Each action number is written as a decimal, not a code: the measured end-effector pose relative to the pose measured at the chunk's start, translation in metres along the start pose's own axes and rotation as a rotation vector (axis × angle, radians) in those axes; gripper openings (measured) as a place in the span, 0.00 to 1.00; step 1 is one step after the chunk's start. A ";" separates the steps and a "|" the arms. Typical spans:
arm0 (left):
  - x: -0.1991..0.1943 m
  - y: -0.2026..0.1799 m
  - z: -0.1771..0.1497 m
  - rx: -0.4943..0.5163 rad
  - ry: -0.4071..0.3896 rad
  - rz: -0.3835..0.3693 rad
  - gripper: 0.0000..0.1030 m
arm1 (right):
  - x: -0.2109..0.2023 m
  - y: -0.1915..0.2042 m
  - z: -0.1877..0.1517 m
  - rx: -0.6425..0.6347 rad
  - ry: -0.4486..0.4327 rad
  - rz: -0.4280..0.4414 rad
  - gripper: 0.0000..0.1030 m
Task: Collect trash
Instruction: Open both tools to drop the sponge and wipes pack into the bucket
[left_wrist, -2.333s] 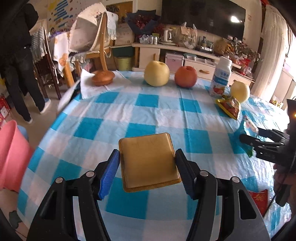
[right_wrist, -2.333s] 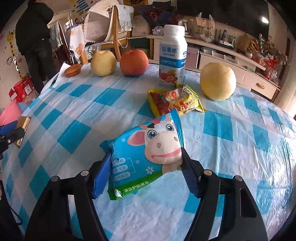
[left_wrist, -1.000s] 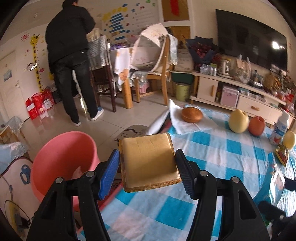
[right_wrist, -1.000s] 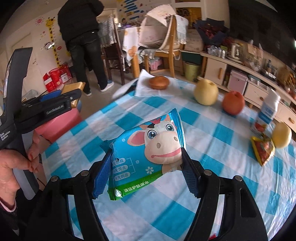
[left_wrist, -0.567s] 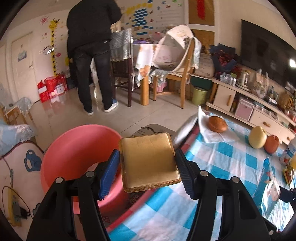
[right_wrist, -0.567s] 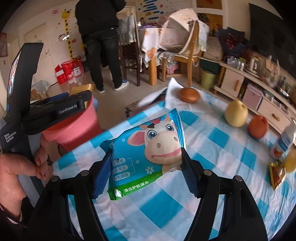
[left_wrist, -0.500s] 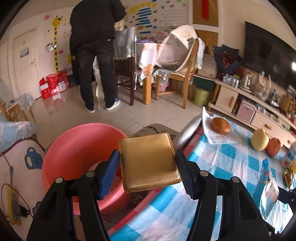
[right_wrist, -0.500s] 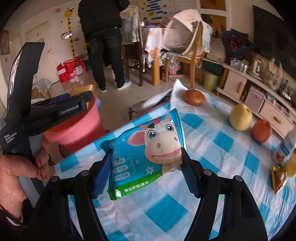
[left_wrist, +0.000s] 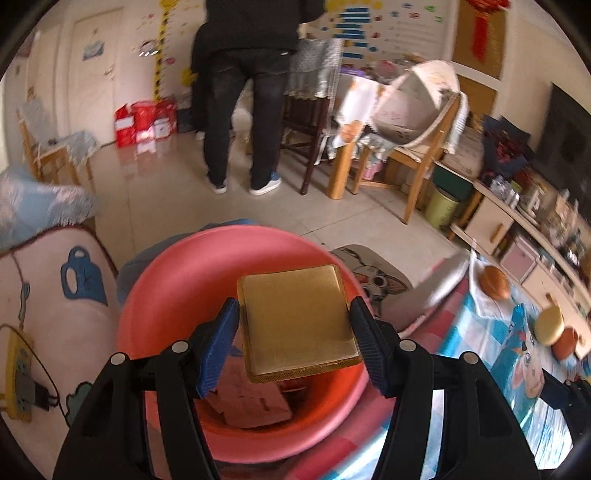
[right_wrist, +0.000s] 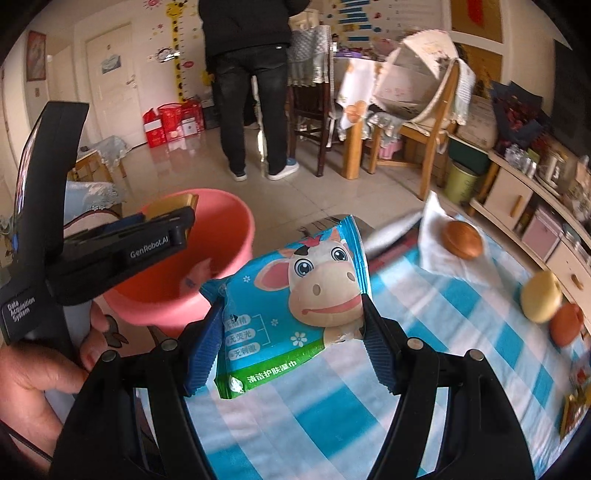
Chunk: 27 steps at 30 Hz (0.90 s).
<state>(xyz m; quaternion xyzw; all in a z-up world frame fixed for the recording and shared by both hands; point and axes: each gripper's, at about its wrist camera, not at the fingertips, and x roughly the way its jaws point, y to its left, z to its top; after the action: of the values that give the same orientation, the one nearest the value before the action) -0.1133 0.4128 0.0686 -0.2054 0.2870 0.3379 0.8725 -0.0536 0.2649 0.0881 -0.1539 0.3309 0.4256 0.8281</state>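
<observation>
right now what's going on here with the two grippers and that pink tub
A person is clearing trash off the checked table. The left gripper is shut on a flat gold box and holds it over the pink tub, which already has some paper trash inside. The right gripper is shut on a blue wet-wipes packet above the table edge, beside the tub.

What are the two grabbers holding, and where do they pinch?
The left gripper pinches a gold box by its two side edges, above the pink bucket. The right gripper pinches a cow wipes pack by its sides.
</observation>
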 end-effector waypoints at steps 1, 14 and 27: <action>0.003 0.008 0.001 -0.022 0.006 0.003 0.61 | 0.005 0.005 0.004 -0.005 0.000 0.007 0.68; 0.034 0.085 -0.001 -0.306 0.060 -0.055 0.61 | 0.074 0.050 0.047 -0.062 -0.006 0.083 0.69; 0.040 0.098 -0.004 -0.364 0.037 -0.065 0.74 | 0.071 0.052 0.043 -0.019 -0.036 0.094 0.88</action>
<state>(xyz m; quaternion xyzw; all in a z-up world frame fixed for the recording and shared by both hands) -0.1599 0.4966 0.0239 -0.3751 0.2304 0.3522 0.8260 -0.0481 0.3612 0.0730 -0.1382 0.3186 0.4697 0.8116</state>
